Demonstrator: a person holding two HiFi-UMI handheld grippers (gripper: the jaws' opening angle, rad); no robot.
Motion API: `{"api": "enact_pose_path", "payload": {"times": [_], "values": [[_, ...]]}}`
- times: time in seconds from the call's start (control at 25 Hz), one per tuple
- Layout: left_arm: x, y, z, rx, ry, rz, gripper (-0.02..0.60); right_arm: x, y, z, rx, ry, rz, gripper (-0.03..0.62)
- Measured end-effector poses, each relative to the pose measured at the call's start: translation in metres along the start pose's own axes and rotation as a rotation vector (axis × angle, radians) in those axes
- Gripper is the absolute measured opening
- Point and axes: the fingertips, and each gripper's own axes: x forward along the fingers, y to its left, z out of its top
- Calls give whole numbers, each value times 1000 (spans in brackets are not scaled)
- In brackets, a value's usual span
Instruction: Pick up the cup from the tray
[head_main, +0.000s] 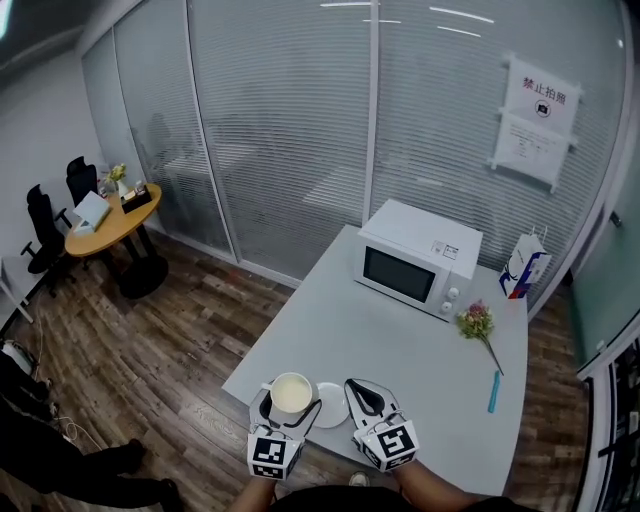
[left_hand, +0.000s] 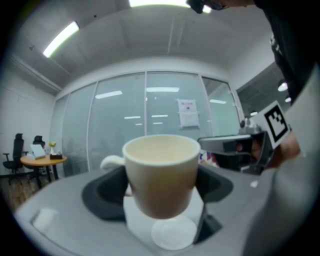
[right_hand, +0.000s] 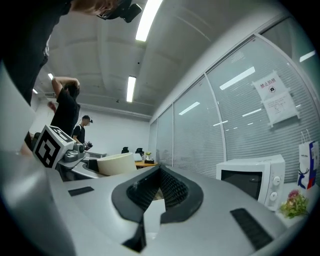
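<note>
In the head view, the left hand-held gripper (head_main: 292, 402) is seen at the lower centre of the frame, closed around the cream cup (head_main: 291, 390), which is held upright so that nothing could spill from it. The white round tray (head_main: 334, 408) lies on the grey bench (head_main: 400, 350) just to the right of the cup, partly covered by it; the cup is judged to be lifted clear, though contact cannot be ruled out from this view. The right hand-held gripper (head_main: 360, 393) is positioned just right of the tray with its jaws together and nothing in them, apparently kept aside so that the lift is not obstructed. A microwave (head_main: 415, 262) stands at the far end of the bench. In the left gripper view, the cup (left_hand: 161, 170) fills the centre of the frame, clamped by its sides between the two dark jaw pads of the left hand-held gripper (left_hand: 161, 192), with the handle (left_hand: 111, 162) turned to the left, free of the pads. In the right gripper view, the right hand-held gripper (right_hand: 159, 187) is shown with its ribbed jaws pressed together and empty; the cup (right_hand: 117, 163) is visible at the left of the frame.
</note>
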Motion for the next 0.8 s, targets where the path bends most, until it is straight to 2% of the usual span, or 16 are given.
{"api": "enact_pose_path", "payload": {"times": [0.8], "values": [[-1,2,-5,-5,3,16,416,3,5,14,-26,-31,-12,5]]}}
